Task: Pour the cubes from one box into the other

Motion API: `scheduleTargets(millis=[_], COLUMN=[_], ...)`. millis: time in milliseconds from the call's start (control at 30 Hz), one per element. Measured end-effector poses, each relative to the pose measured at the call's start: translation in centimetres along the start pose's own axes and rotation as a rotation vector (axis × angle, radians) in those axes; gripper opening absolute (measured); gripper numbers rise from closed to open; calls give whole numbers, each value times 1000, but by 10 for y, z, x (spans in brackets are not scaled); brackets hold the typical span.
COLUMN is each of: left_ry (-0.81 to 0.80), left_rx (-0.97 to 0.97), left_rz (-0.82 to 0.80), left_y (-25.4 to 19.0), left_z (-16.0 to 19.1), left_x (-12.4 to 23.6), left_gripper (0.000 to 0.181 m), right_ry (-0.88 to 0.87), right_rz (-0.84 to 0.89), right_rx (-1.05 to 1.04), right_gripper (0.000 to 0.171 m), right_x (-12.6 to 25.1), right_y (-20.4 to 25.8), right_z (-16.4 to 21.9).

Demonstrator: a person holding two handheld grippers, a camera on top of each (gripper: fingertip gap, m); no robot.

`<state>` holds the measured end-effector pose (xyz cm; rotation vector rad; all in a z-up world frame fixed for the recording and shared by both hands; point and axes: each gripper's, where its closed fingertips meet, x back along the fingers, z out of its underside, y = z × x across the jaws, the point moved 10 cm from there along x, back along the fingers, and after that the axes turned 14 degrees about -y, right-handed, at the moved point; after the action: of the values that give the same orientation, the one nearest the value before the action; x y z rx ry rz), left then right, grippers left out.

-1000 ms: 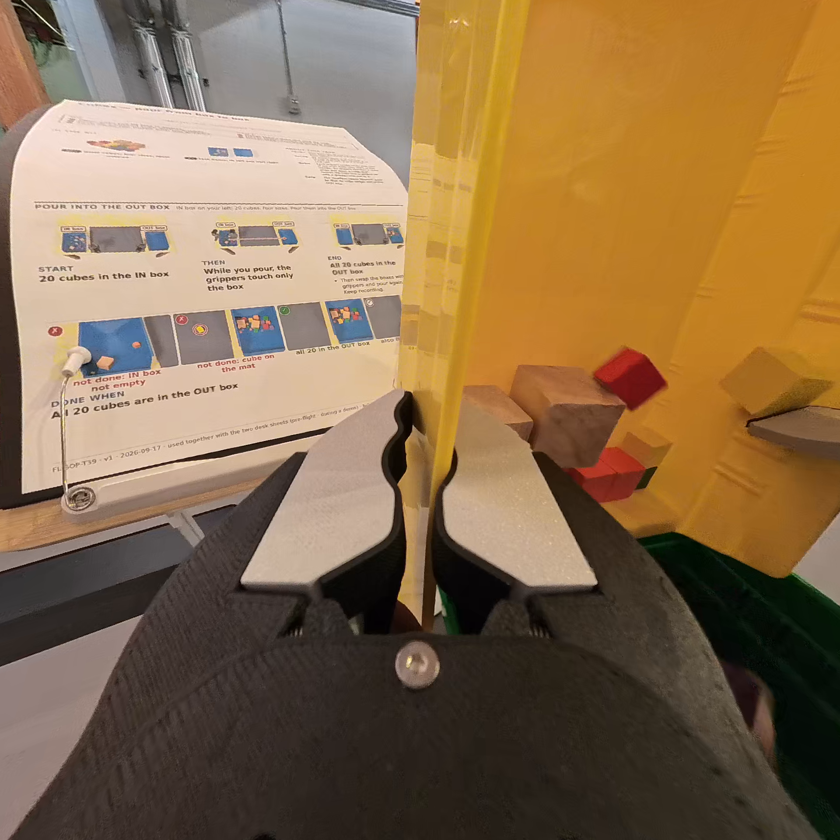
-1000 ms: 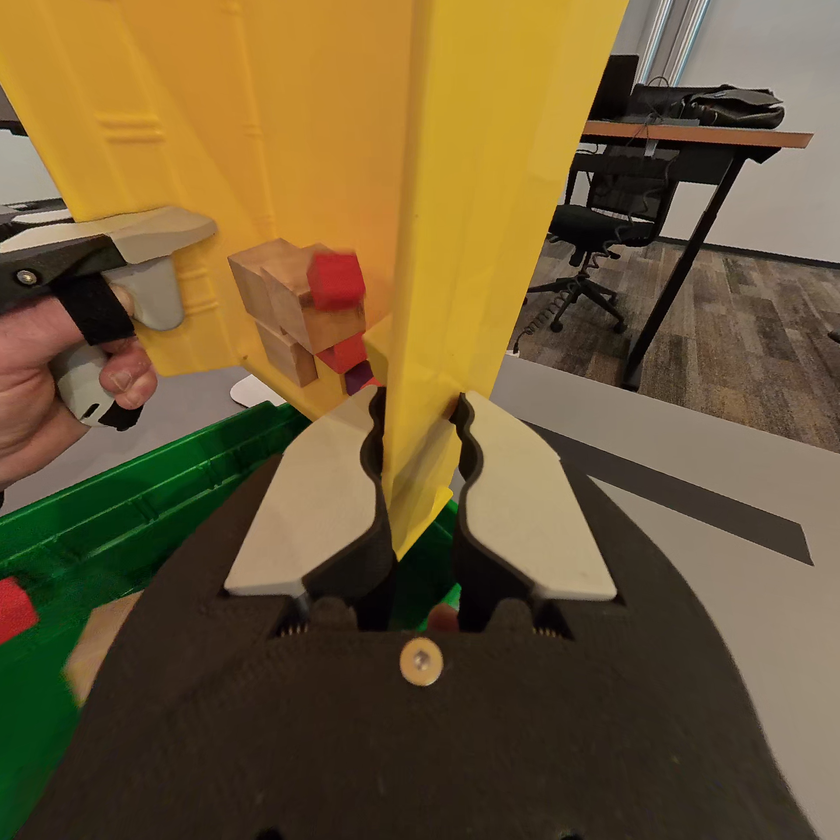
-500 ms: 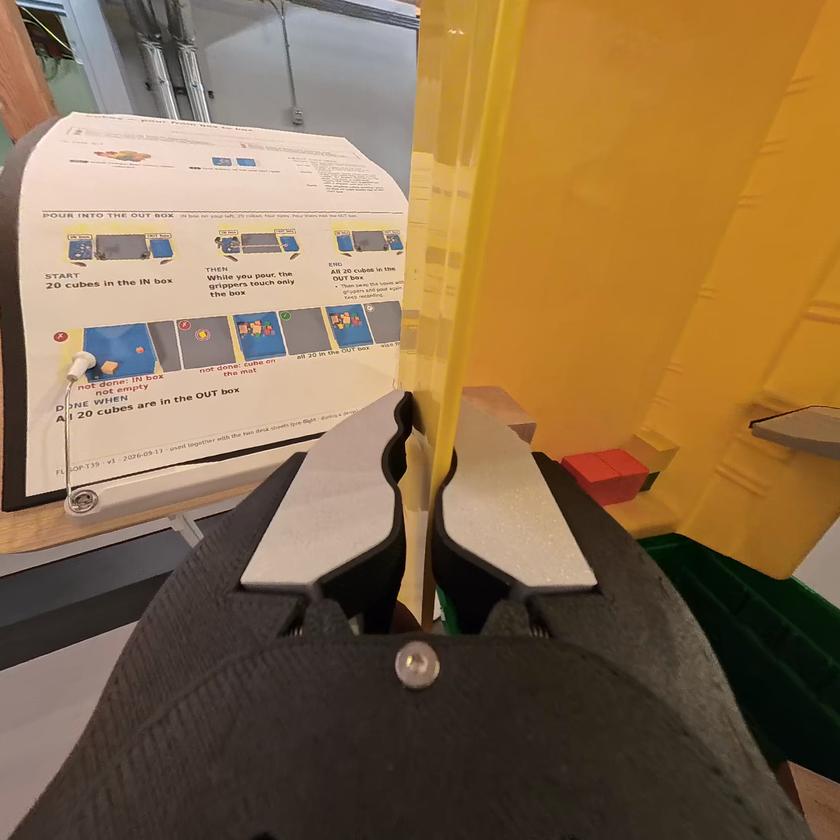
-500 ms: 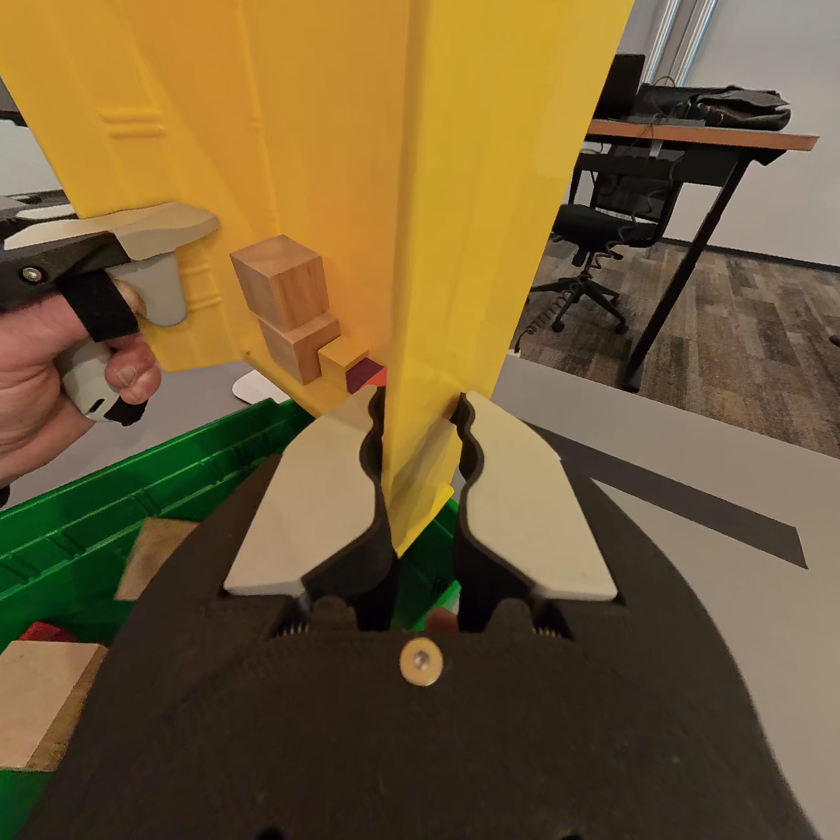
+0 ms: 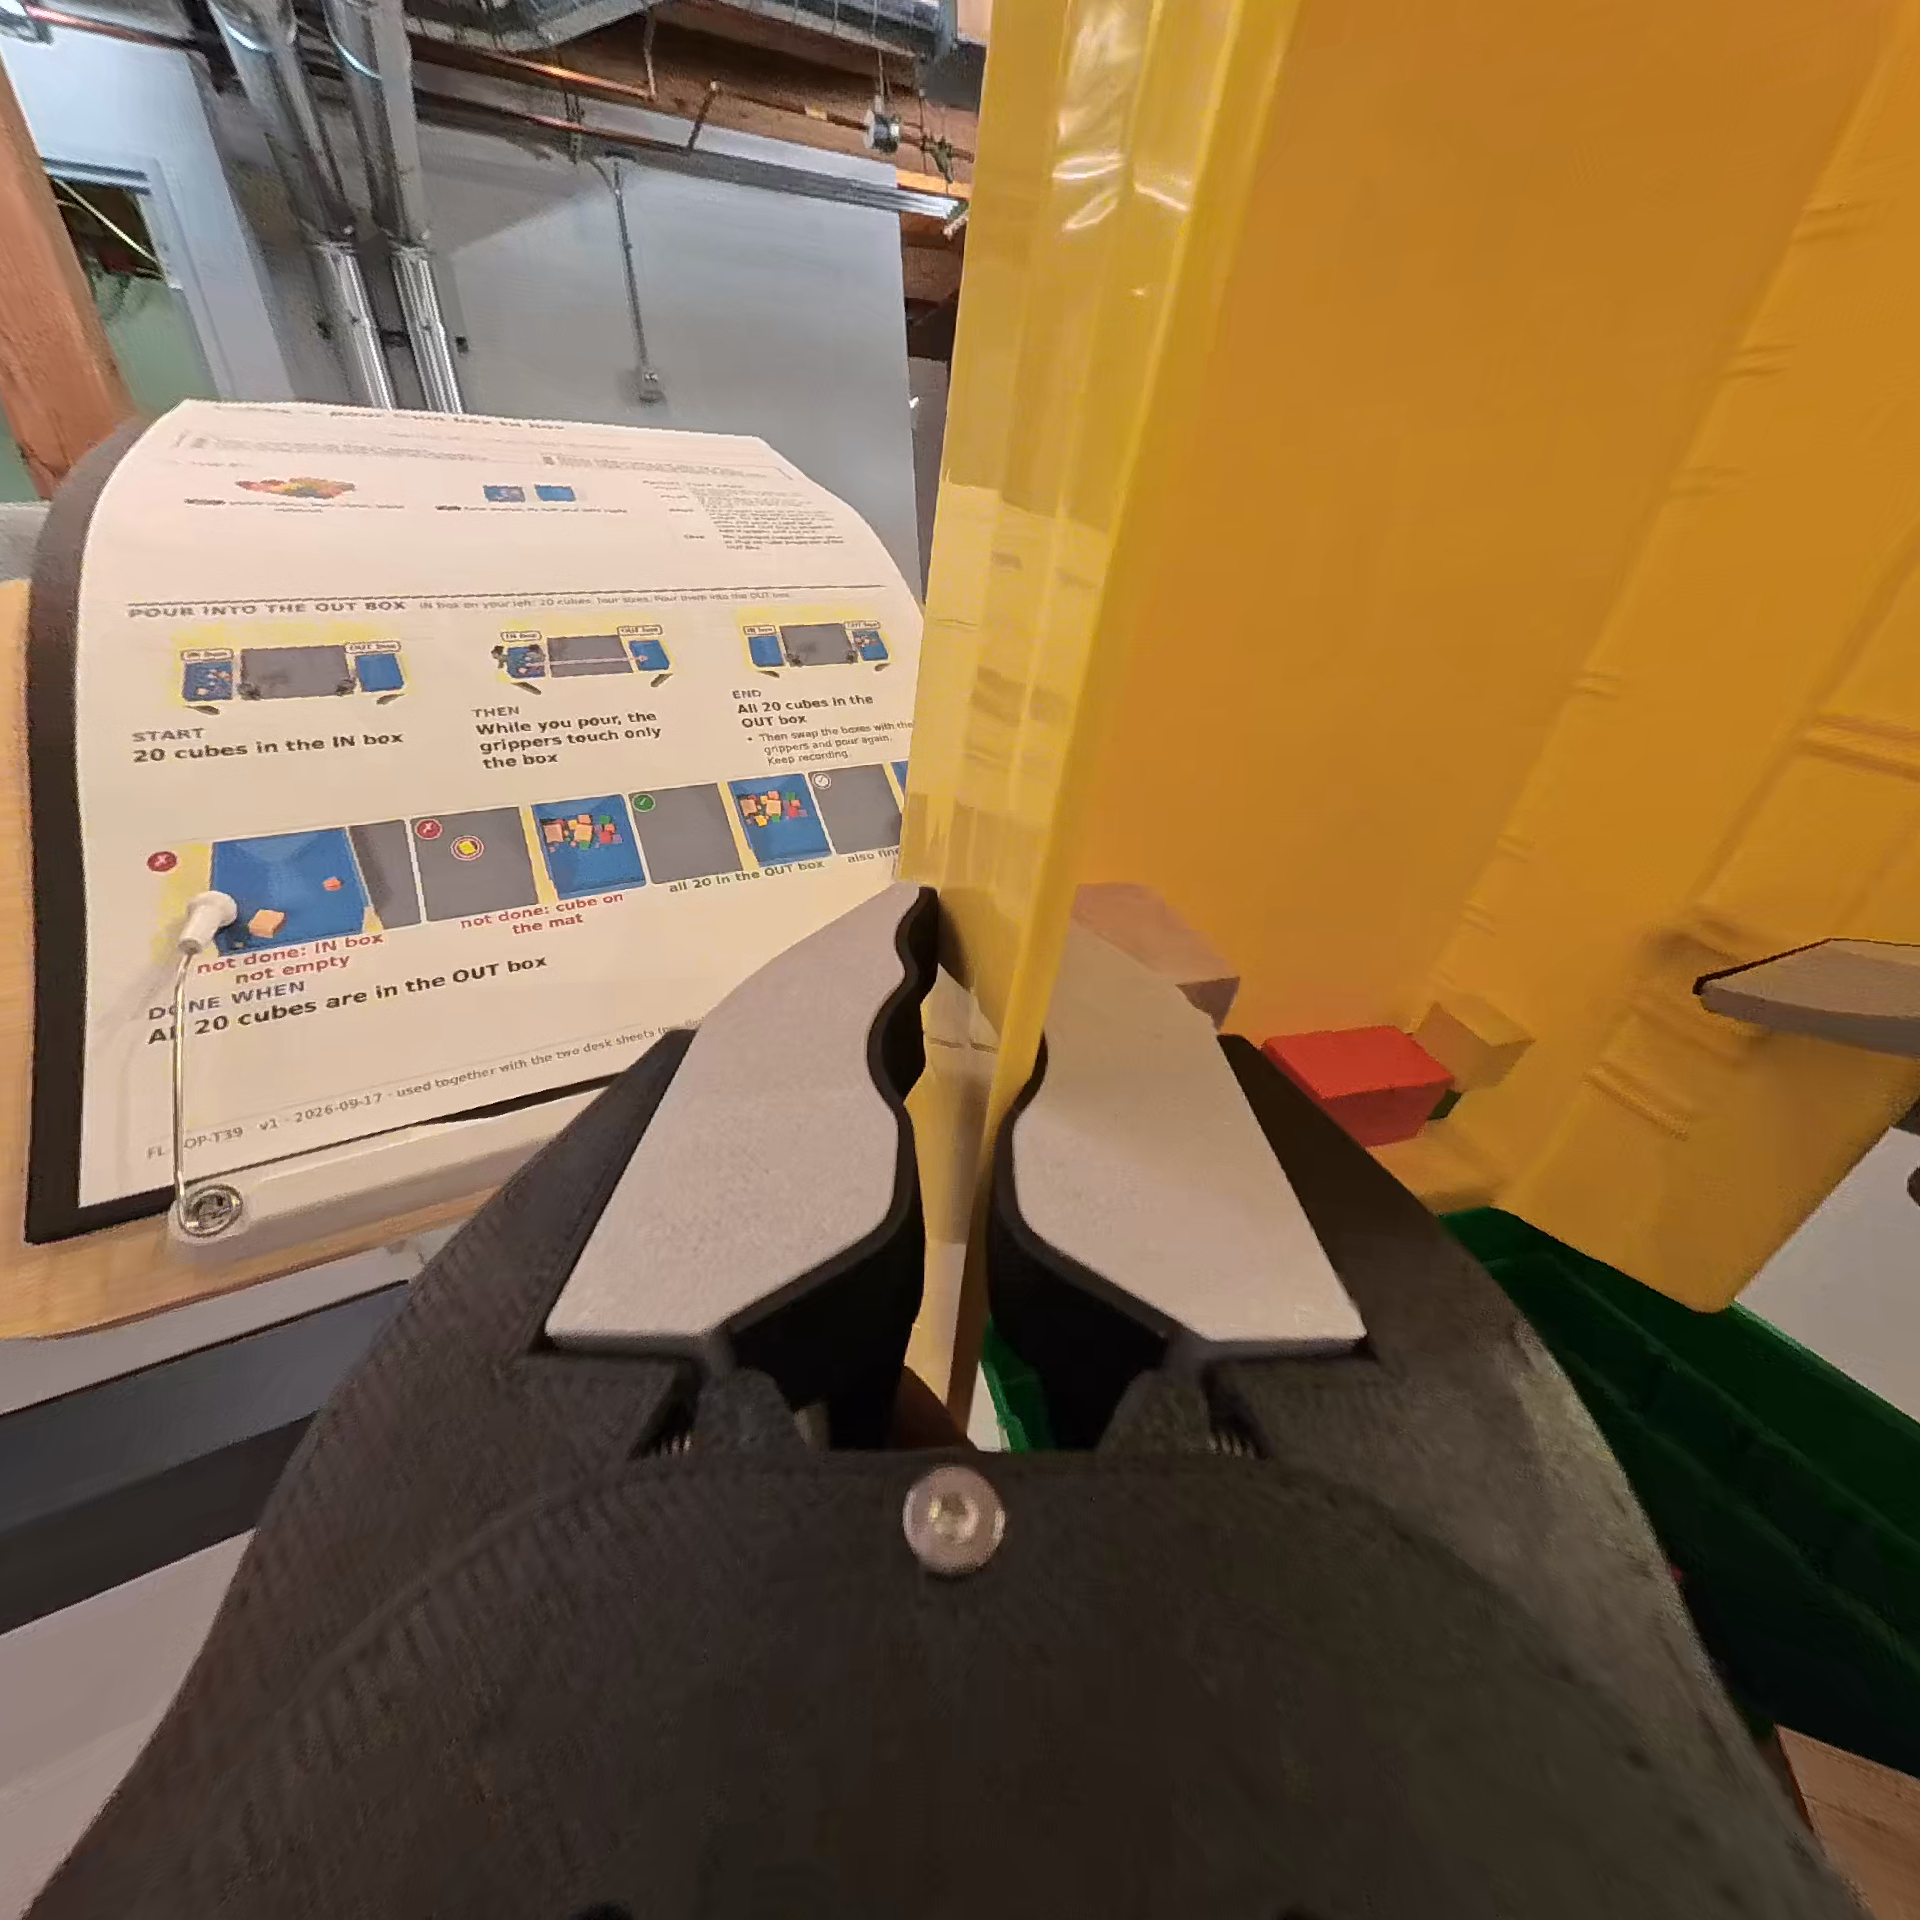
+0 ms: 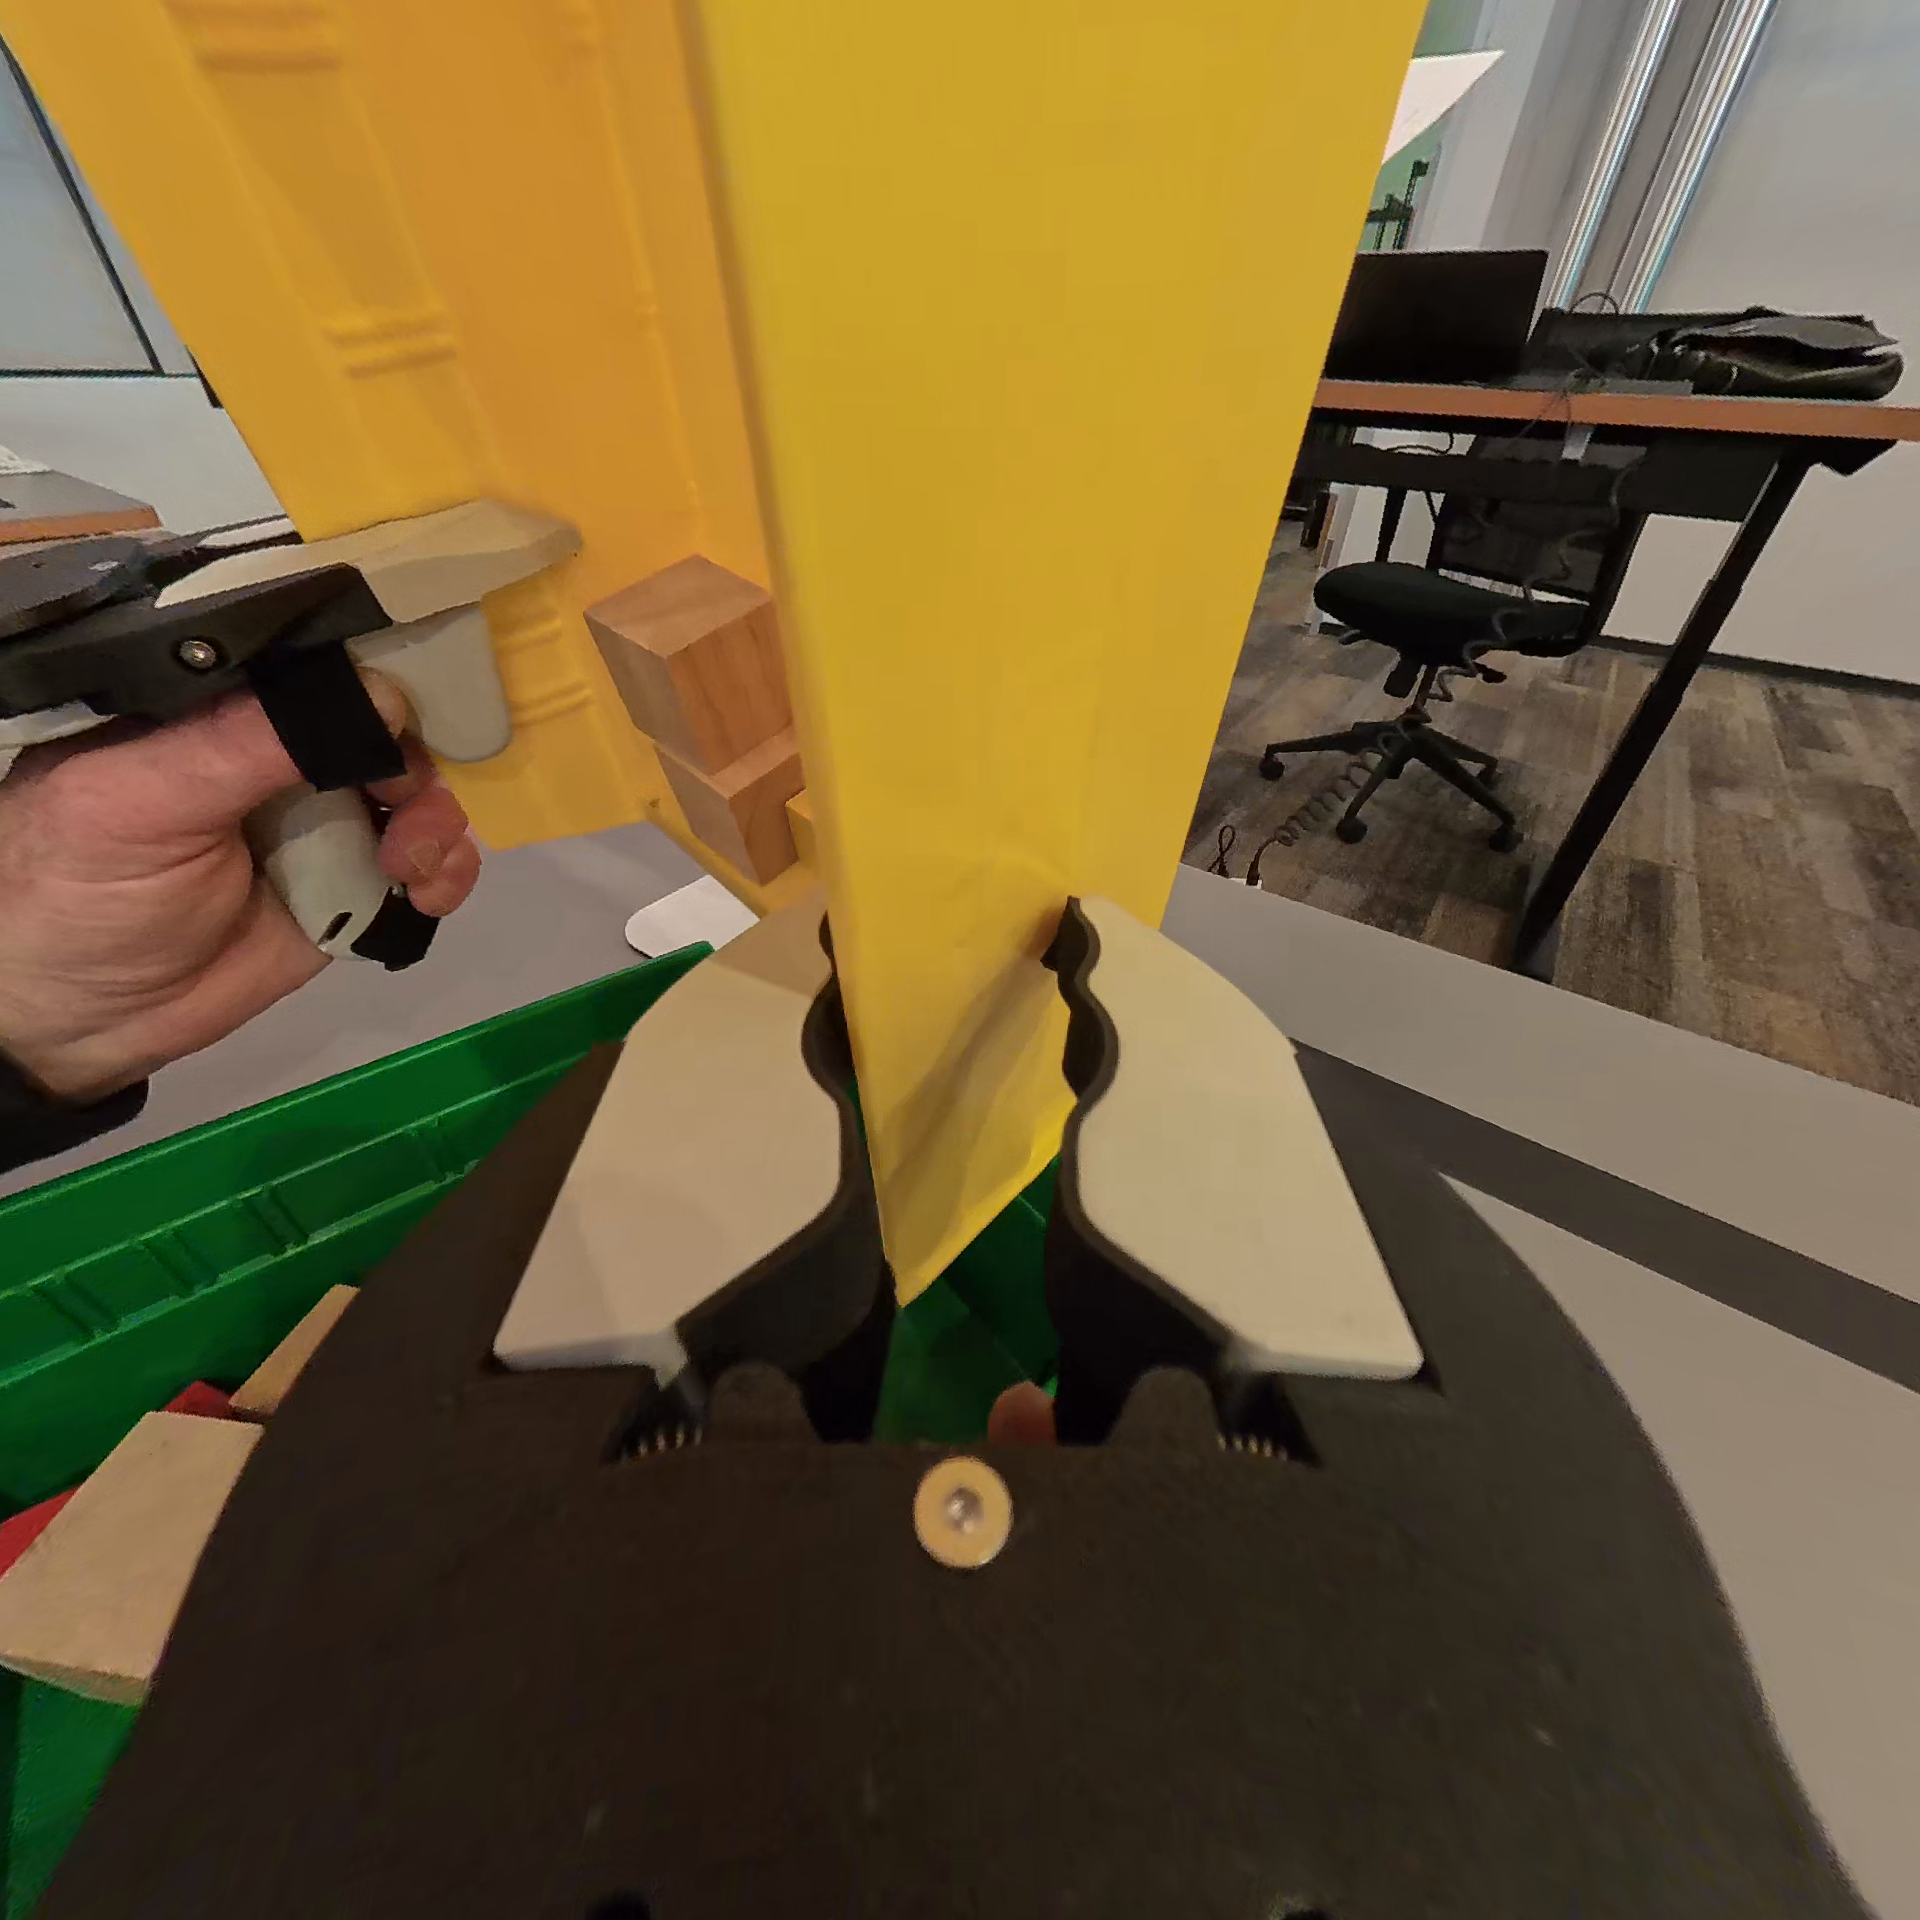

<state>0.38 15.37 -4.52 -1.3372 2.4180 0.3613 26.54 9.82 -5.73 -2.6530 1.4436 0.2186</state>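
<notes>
Our left gripper (image 5: 971,997) is clamped on a wall of the yellow box (image 5: 1455,520), which stands steeply tipped. Just right of the jaws, a wooden cube (image 5: 1174,951), a red cube (image 5: 1356,1075) and a pale cube (image 5: 1470,1039) lodge in the low corner, above the green box (image 5: 1714,1455). Left of us stands an instruction sheet (image 5: 468,779). Half a second ago the same cluster sat there; a second ago more cubes were tumbling past.

Our right gripper (image 6: 951,966) is pinched on the opposite yellow wall, its lower corner between the jaws. Ahead and left, two wooden cubes (image 6: 707,717) sit stacked inside, and the other gripper (image 6: 468,566) grips the far wall. Below left, the green box (image 6: 260,1184) holds fallen cubes (image 6: 114,1538). We judge the pour mostly done; the lodged few remain. They have not shifted since half a second ago.
</notes>
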Motion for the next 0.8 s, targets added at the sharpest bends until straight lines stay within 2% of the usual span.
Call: scheduleTargets(millis=[500, 800], left_ry=[-36, -2], left_rx=[12, -14], left_rz=[32, -3], left_y=[0, 14], left_z=[-6, -40], left_x=[2, 10], left_gripper=[9, 7], right_ry=[2, 33], right_rz=[-5, -18], right_rx=[80, 151], right_gripper=[33, 29], right_x=[4, -7], right_y=[6, 31], right_z=[-4, -41])
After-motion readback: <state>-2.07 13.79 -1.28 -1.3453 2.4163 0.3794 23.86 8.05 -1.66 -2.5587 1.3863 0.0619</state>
